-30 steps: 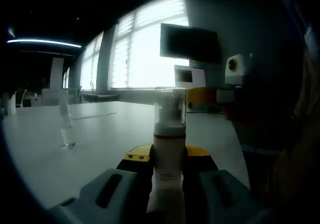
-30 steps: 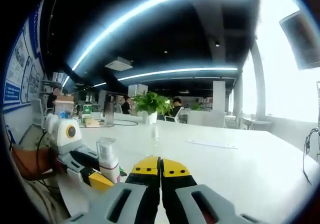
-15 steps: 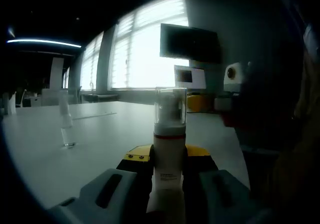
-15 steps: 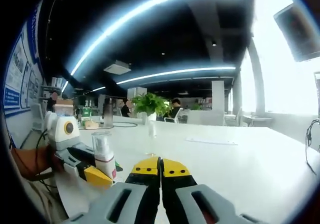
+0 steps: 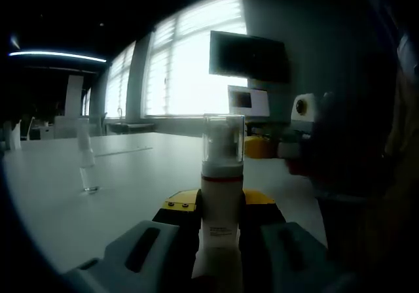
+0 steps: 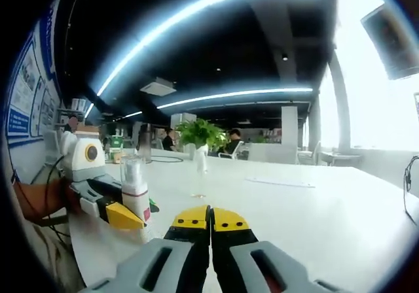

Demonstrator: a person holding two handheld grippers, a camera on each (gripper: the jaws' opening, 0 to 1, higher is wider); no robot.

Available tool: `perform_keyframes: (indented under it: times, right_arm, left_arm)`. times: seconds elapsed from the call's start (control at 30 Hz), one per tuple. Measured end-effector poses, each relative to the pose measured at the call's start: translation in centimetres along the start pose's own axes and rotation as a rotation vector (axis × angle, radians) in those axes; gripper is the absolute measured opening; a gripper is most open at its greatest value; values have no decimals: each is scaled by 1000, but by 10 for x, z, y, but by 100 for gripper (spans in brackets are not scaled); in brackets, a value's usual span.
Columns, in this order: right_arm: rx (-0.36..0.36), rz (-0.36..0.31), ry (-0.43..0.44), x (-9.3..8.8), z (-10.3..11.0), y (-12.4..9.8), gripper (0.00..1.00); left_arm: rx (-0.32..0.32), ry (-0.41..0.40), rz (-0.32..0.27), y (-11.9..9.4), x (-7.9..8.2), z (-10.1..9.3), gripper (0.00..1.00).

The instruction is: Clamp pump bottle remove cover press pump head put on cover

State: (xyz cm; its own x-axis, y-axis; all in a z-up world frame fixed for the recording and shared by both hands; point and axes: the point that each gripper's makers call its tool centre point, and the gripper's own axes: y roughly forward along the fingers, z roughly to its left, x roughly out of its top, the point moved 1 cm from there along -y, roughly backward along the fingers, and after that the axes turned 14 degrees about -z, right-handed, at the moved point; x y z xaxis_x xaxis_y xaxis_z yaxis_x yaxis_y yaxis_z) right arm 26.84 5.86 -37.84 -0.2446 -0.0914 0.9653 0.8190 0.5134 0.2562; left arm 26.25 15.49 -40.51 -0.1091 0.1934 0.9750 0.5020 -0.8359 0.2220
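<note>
A white pump bottle (image 5: 221, 205) stands upright between my left gripper's (image 5: 221, 208) jaws, which are shut on its body. A clear cover (image 5: 223, 141) sits on its top, over the pump head. My right gripper (image 5: 262, 147) hangs in the air to the right of the cover, apart from it. In the right gripper view, my right gripper (image 6: 210, 220) has its yellow-tipped jaws shut together with nothing between them. To its left, the left gripper (image 6: 126, 214) holds the pump bottle (image 6: 135, 191) with the clear cover (image 6: 133, 169) on.
The white table (image 5: 131, 182) spreads out ahead and to the left. A slim clear glass vessel (image 5: 85, 165) stands on it, also seen as the clear vessel (image 6: 197, 178) in front of a potted plant (image 6: 200, 136). A dark monitor (image 5: 247, 57) hangs by the windows.
My right gripper has moved closer to the bottle: it has shifted left in the left gripper view, and the bottle looms larger in the right gripper view. The left gripper and bottle stay still.
</note>
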Motion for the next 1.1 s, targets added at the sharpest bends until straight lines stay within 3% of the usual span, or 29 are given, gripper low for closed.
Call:
perform_keyframes:
  times: [0.43,1.1]
  right_arm:
    - [15,11,1,-20,-1,-3,0]
    - [12,-15,32,-20,-6,-4,0]
  left_arm:
    - [2,1,0,0,0,1,13]
    - [5,1,6,0,0,1,13]
